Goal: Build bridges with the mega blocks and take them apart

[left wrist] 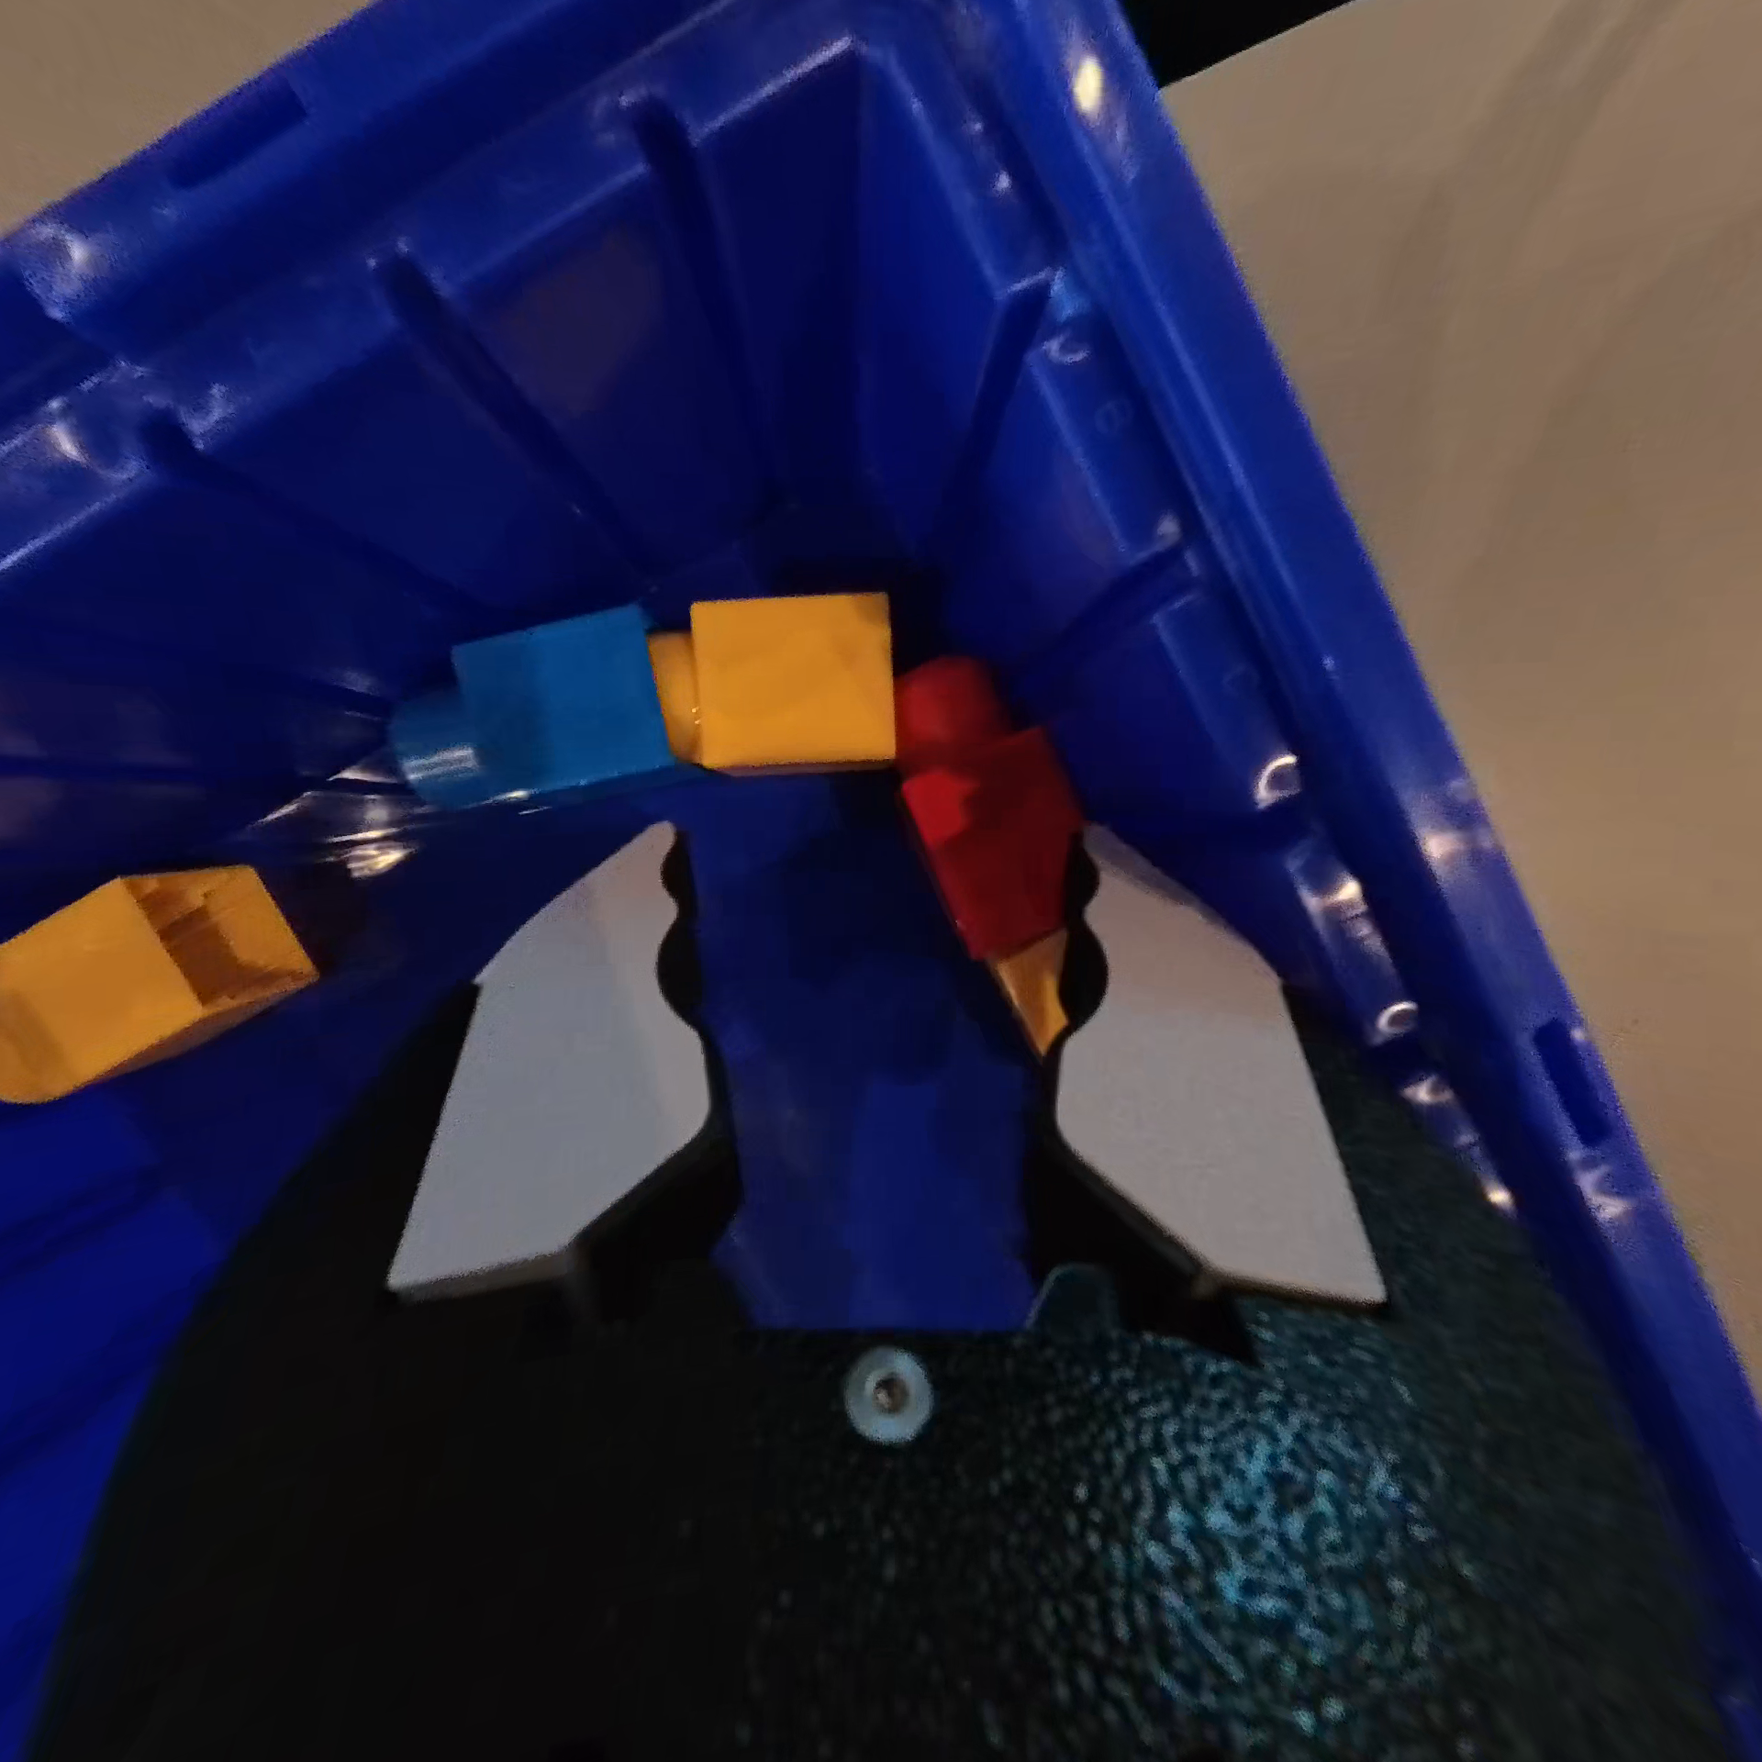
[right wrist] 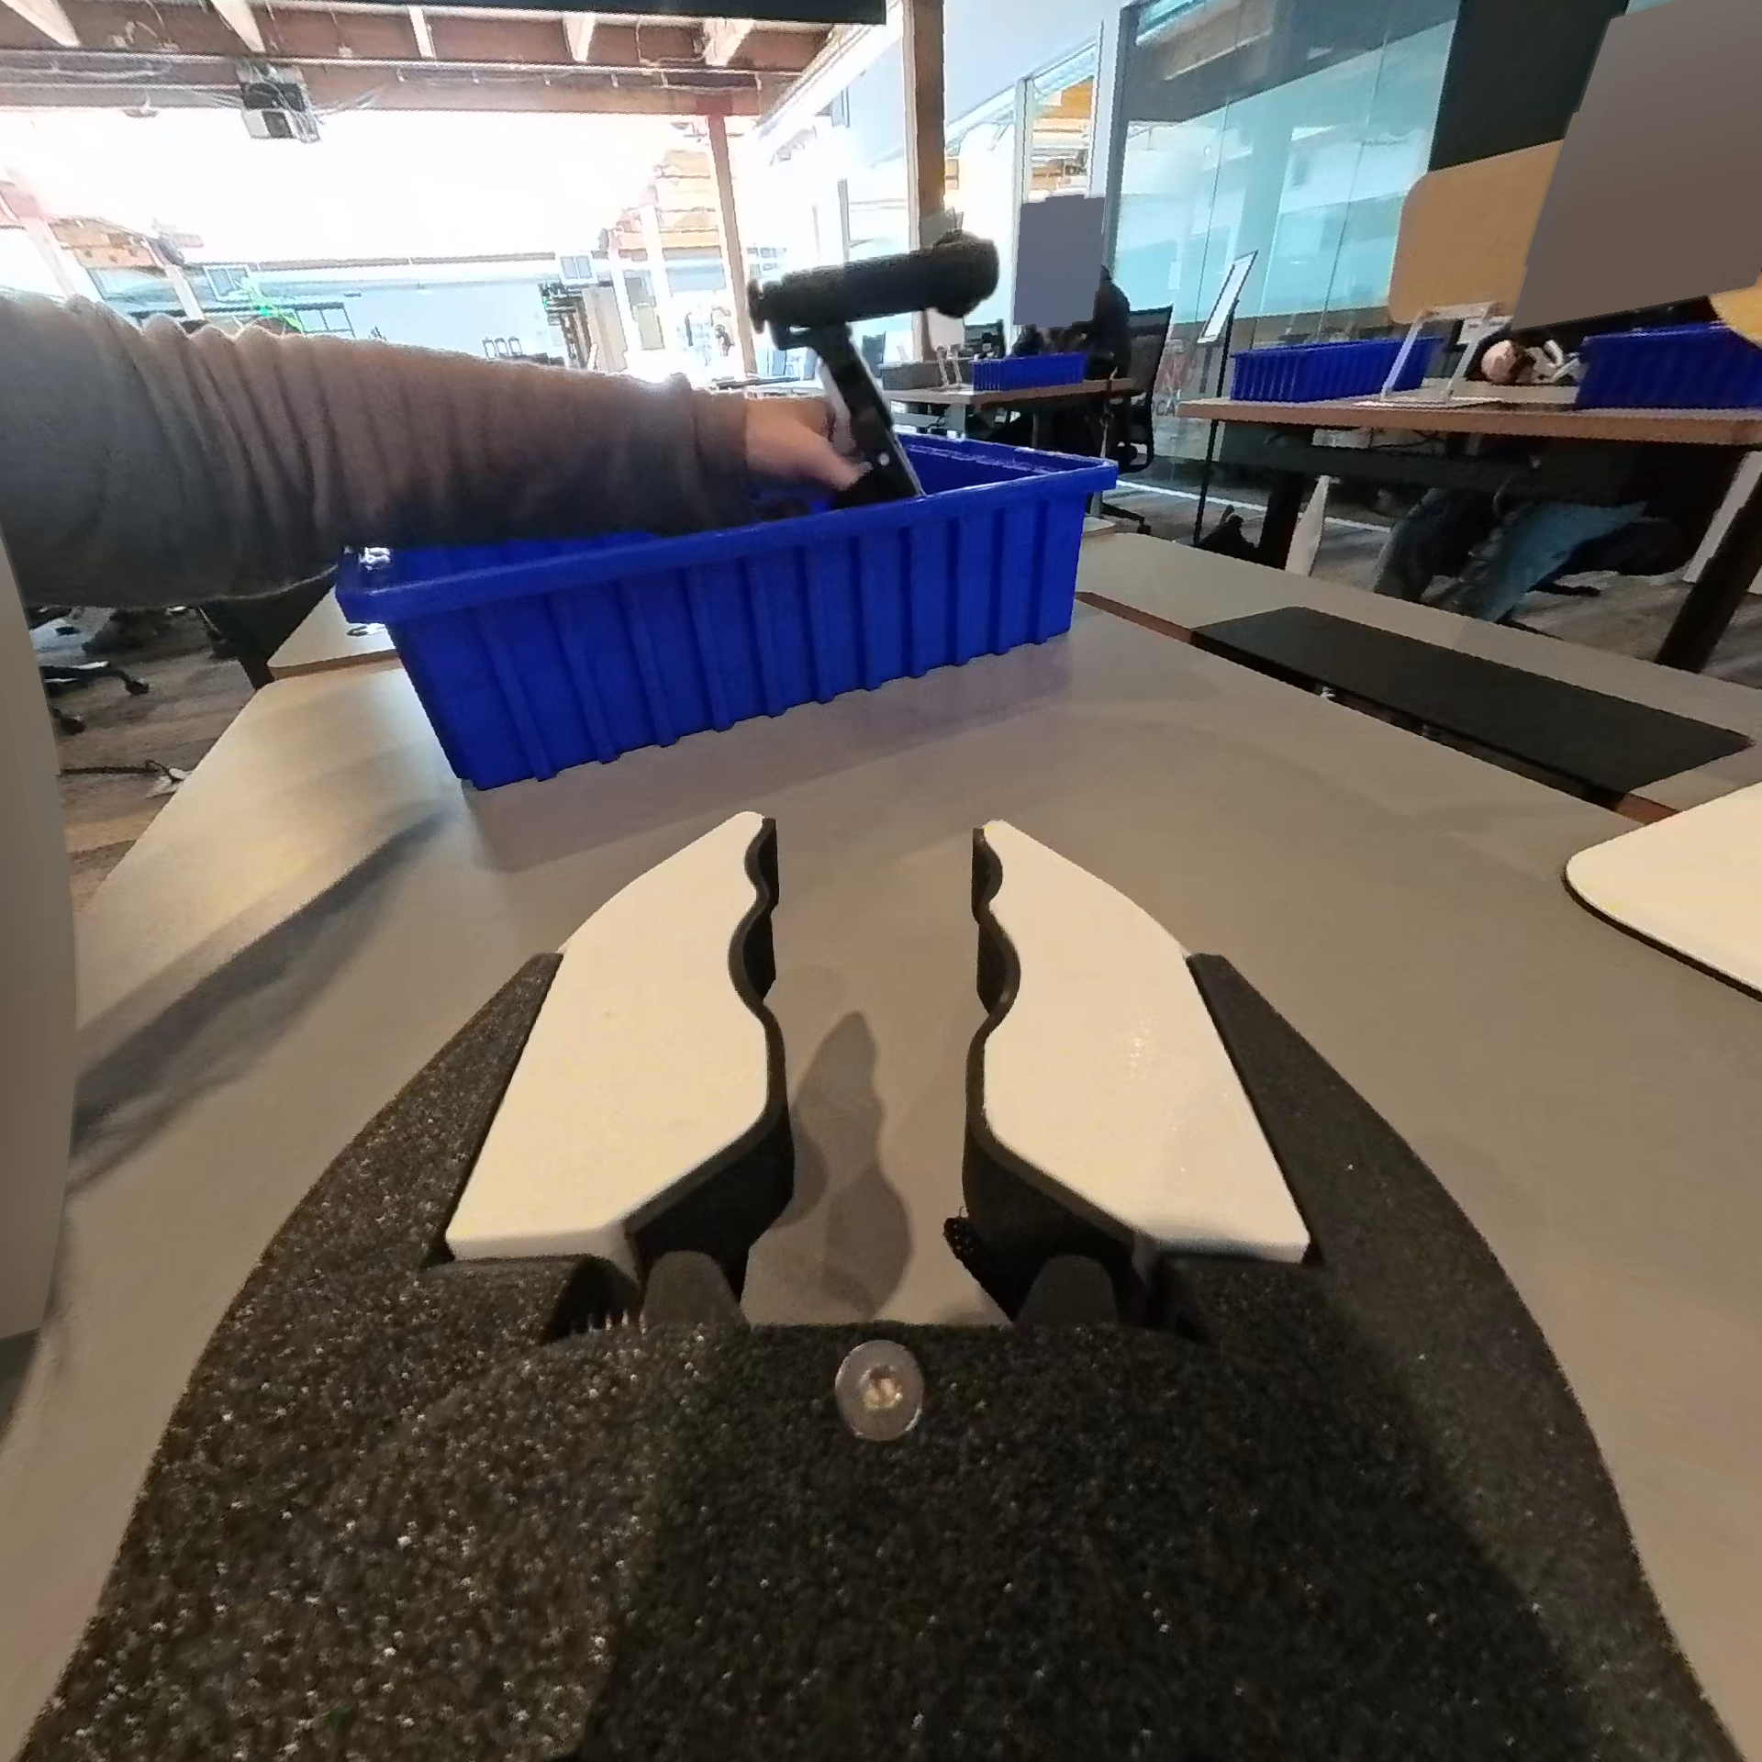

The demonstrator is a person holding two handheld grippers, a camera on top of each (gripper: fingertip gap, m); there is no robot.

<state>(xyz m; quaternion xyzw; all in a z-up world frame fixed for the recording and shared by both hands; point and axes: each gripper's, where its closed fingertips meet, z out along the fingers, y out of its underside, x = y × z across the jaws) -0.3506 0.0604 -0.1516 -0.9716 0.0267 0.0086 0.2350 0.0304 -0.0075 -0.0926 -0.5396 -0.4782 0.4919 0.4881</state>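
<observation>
Left gripper reaches into the blue bin.
Fingers released near a red block; right gripper released above the surface.

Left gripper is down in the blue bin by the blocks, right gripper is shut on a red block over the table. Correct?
Not quite. The right wrist view shows the right gripper open and empty over the grey table. The rest holds: the left gripper is inside the blue bin by the blocks, close to the red block.
</observation>
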